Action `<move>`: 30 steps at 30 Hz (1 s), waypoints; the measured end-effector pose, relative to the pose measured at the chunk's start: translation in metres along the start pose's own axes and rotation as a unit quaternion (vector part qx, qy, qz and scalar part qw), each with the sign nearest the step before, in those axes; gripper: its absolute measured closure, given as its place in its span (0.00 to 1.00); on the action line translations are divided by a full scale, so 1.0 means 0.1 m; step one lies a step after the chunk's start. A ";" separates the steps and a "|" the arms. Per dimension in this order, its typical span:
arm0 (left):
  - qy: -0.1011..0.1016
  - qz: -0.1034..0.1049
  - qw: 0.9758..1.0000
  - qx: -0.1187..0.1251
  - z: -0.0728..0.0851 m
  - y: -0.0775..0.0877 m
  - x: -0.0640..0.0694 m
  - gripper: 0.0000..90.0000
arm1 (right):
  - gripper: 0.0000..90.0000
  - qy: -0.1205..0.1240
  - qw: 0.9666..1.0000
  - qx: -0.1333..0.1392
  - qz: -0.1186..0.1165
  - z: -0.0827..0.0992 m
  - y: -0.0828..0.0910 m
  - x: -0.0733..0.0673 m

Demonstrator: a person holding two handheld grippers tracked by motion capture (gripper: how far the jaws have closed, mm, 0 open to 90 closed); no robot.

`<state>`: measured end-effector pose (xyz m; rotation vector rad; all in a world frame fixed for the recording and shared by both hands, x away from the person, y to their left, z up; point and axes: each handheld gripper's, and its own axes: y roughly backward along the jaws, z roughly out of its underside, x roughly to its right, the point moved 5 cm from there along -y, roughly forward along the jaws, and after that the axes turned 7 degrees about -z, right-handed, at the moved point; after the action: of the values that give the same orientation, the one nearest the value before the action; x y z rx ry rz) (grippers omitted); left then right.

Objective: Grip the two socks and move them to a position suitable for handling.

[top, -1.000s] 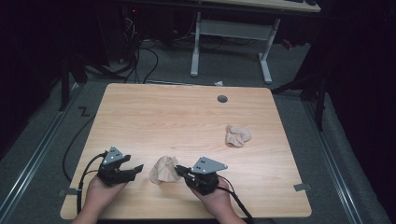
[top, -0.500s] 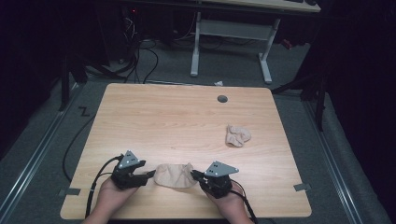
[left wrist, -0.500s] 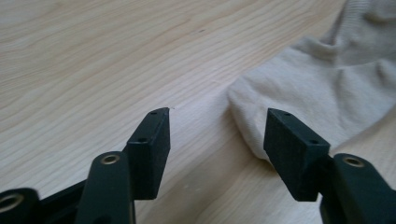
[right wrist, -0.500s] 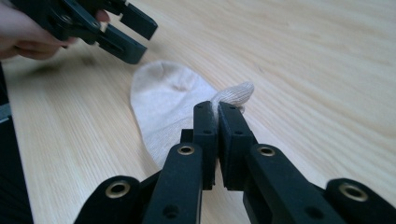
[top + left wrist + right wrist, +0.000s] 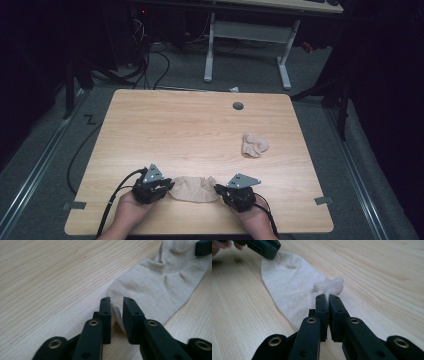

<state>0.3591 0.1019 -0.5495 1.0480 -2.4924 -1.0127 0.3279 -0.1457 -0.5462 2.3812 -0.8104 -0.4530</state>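
A beige sock (image 5: 192, 188) lies stretched flat near the table's front edge, between my two grippers. My left gripper (image 5: 167, 186) is at its left end. In the left gripper view the jaws (image 5: 116, 300) have just been closing, and the sock's ribbed edge (image 5: 117, 315) is pinched between them. My right gripper (image 5: 218, 190) is shut on the other end, where a tuft of the sock (image 5: 329, 286) bunches above its tips (image 5: 328, 297). The other gripper (image 5: 265, 248) shows at the sock's far end.
A second beige sock (image 5: 254, 145) lies crumpled on the right half of the wooden table (image 5: 190, 130). A round cable hole (image 5: 238, 105) sits near the far edge. Behind the table are a white desk frame (image 5: 245, 30) and floor cables (image 5: 150, 55).
The sock was bunched up at the right gripper. The left gripper has come in to its left end and closed. It now lies spread between both, nearer the front edge.
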 end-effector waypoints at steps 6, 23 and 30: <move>-0.019 -0.002 1.000 -0.016 0.03 -0.03 0.04 0.95 | 0.96 -0.014 1.000 -0.019 0.004 0.10 0.00 0.04; -0.014 0.045 0.998 -0.032 0.16 0.07 0.33 0.92 | 0.94 -0.018 0.999 -0.039 0.015 0.28 0.09 0.03; -0.026 0.042 0.998 -0.027 0.15 0.16 0.22 0.82 | 0.84 -0.027 0.999 -0.019 0.006 0.25 0.12 0.02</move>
<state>0.3279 0.1020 -0.5498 0.9037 -2.5126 -1.0878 0.3123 -0.1648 -0.5586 2.3365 -0.8322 -0.5246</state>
